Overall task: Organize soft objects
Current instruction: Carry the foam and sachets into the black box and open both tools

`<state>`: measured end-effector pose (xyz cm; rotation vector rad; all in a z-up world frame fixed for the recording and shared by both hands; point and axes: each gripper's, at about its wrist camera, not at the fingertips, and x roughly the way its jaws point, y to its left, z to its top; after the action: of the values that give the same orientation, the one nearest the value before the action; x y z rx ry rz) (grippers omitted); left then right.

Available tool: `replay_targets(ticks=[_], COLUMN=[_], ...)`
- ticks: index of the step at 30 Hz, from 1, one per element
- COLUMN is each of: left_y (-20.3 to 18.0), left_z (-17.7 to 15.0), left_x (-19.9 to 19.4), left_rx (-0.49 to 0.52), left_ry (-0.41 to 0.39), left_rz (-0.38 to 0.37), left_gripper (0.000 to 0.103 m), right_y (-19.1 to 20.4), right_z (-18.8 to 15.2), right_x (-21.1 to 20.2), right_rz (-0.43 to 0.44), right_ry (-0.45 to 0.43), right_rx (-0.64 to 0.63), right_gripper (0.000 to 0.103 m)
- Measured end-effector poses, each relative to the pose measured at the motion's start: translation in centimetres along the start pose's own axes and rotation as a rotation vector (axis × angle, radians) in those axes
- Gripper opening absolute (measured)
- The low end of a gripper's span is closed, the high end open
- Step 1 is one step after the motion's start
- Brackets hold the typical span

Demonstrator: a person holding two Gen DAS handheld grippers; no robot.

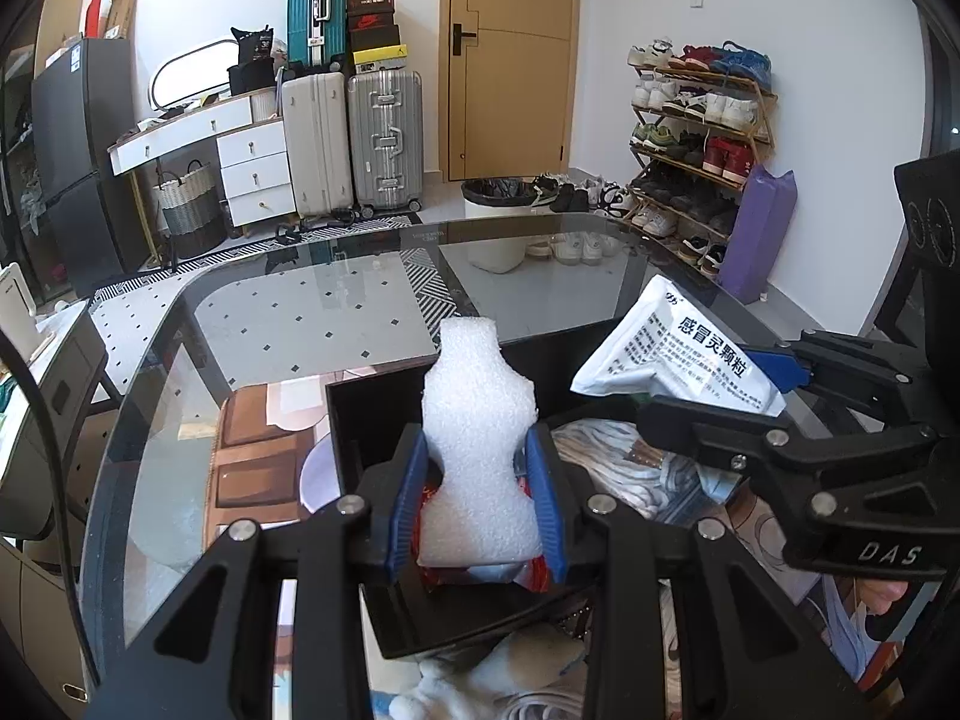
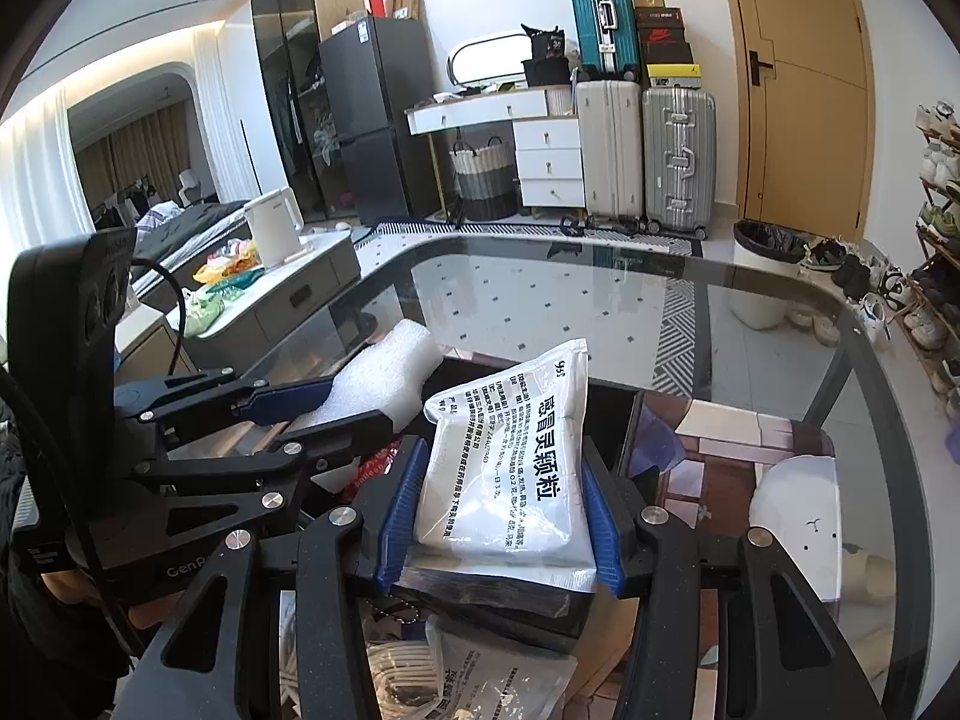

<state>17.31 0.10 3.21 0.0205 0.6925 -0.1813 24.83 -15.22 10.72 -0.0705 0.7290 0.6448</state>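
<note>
While both items hang above the open black rectangular bin (image 1: 360,420), presumably for dropping in, entries read: white waisted foam block (image 1: 477,450), upright, pinched at its narrow middle between the left gripper's (image 1: 477,510) blue fingers (image 1: 405,504); white printed granule sachet (image 2: 510,456), clamped flat between the right gripper's (image 2: 498,516) fingers (image 2: 399,516). Beneath: coiled white cord (image 1: 606,468), glass tabletop (image 2: 600,300).

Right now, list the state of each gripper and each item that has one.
Left gripper: shut on the foam piece.
Foam piece: held upright above the black box.
Right gripper: shut on the white medicine packet.
White medicine packet: sealed, lifted off the table.
Black box: open, already holding soft items.
</note>
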Motion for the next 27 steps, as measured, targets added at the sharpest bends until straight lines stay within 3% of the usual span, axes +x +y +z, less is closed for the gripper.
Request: replay_targets(ticks=[21, 23, 24, 27], left_y=[-0.3, -0.3, -0.3, -0.2], left_z=[-0.5, -0.5, -0.5, -0.5], left_x=[1.5, 1.3, 1.2, 0.4], left_rx=[0.010, 0.011, 0.012, 0.012], left_ry=[0.043, 0.045, 0.043, 0.025], left_rz=[0.011, 0.011, 0.013, 0.017], left_gripper=[0.034, 0.040, 0.050, 0.058], right_y=[-0.5, -0.6, -0.6, -0.7], right_z=[-0.5, -0.5, -0.6, -0.8], right_x=[2.7, 2.1, 1.8, 0.4], right_rz=[-0.034, -0.026, -0.029, -0.050], right_ry=[0.032, 0.013, 0.005, -0.022], right_rx=[-0.013, -0.009, -0.009, -0.016], right_gripper=[0.052, 0.055, 0.063, 0.077])
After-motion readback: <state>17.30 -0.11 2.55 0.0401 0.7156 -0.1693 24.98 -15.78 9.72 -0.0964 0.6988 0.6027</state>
